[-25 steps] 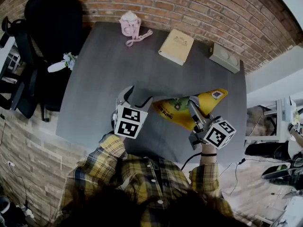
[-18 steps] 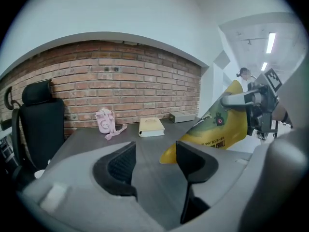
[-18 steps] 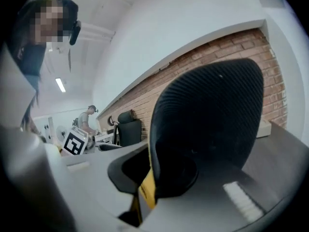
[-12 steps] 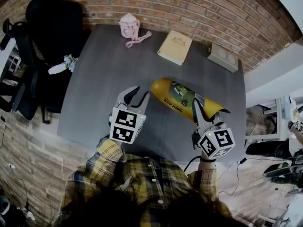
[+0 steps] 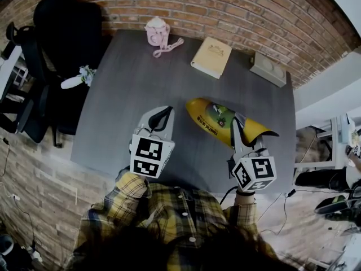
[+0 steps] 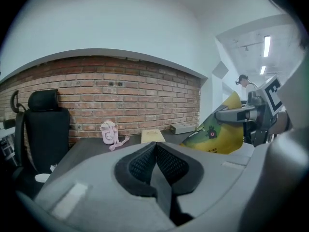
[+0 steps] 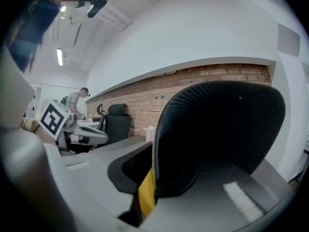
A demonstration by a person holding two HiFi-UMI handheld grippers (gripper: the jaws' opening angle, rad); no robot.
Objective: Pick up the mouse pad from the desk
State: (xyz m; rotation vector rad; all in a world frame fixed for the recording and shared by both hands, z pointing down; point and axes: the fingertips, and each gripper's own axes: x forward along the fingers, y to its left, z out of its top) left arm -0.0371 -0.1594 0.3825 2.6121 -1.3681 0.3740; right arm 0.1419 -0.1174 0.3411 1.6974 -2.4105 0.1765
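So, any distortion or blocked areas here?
Head view: fisheye bows the red brick wall and dark grey desk. Left gripper view: vignetted corners, the left gripper fills the bottom. Right gripper view: the black underside of the yellow mouse pad blocks the right half.

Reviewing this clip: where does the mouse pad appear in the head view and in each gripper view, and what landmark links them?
Head view: mouse pad right of centre, gripped by the right tool.
Left gripper view: mouse pad at the right, yellow face showing.
Right gripper view: mouse pad fills centre-right, dark underside, yellow edge between the jaws.
Shared landmark: black chair.
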